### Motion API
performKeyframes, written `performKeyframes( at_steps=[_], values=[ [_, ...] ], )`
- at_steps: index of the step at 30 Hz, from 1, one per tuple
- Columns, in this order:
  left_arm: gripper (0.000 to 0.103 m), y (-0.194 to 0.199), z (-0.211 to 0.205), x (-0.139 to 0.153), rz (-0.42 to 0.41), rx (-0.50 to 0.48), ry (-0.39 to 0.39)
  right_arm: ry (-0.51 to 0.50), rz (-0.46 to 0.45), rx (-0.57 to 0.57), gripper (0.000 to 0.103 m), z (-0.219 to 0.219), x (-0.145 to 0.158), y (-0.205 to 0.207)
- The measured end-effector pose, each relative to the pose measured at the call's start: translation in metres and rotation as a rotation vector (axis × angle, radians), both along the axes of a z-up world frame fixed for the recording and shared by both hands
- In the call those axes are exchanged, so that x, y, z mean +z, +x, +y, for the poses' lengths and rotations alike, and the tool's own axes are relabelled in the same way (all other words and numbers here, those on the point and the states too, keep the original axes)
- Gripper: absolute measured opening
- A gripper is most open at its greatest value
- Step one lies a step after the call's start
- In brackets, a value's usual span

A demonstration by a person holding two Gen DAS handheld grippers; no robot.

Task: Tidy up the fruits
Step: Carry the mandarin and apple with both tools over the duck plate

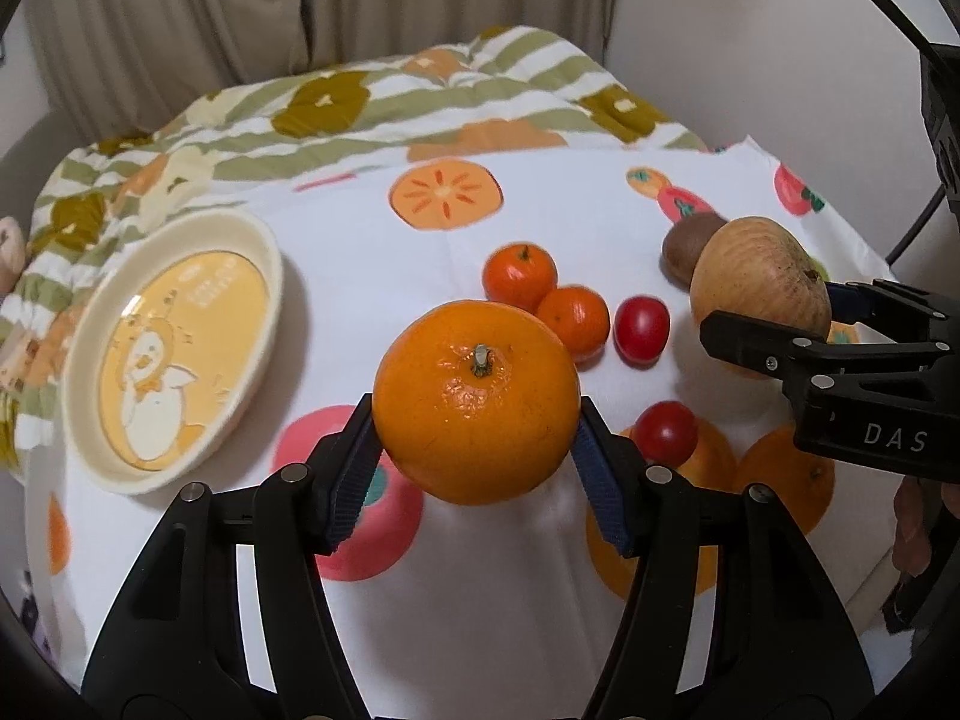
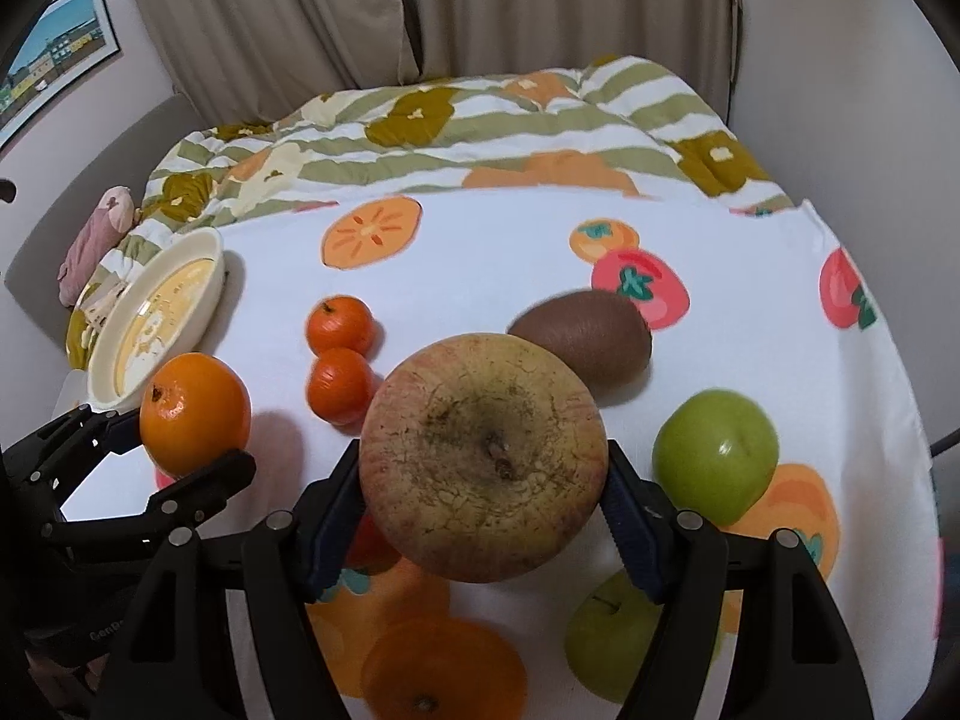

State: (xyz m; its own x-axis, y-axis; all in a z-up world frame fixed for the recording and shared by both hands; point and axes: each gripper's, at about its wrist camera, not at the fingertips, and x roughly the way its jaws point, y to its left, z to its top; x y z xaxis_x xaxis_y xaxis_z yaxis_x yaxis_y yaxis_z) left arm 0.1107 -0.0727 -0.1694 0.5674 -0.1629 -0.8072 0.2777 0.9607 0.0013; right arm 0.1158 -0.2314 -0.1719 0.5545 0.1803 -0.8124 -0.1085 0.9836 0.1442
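Left tongs (image 1: 477,450) clenched on orange (image 1: 476,402); right tongs (image 2: 483,501) clenched on apple (image 2: 483,456). Bowl (image 1: 90,324) up-left of left tongs, nearer them.

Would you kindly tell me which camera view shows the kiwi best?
The right wrist view: the kiwi lies nearly whole on the cloth, just behind the held apple. In the left wrist view only a brown sliver shows, mostly hidden behind that apple.
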Motion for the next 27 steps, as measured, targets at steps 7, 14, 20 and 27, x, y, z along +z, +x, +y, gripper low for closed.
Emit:
performKeyframes(
  at_steps=[7, 14, 20, 27],
  values=[
    [0.066, 0.000, 0.025, 0.033, -0.050, 0.048, -0.005, -0.011, -0.022, 0.032, 0.069, 0.020, 0.031, 0.000],
    [0.066, 0.010, 0.073, 0.060, -0.087, 0.096, 0.003, 0.014, -0.053, 0.061, 0.069, 0.058, 0.058, 0.008],
    [0.066, 0.032, 0.129, 0.067, -0.099, 0.137, 0.016, 0.044, -0.064, 0.079, 0.070, 0.105, 0.068, 0.025],
    [0.066, 0.071, 0.186, 0.054, -0.085, 0.128, 0.036, 0.061, -0.068, 0.077, 0.070, 0.168, 0.061, 0.052]
  ],
)
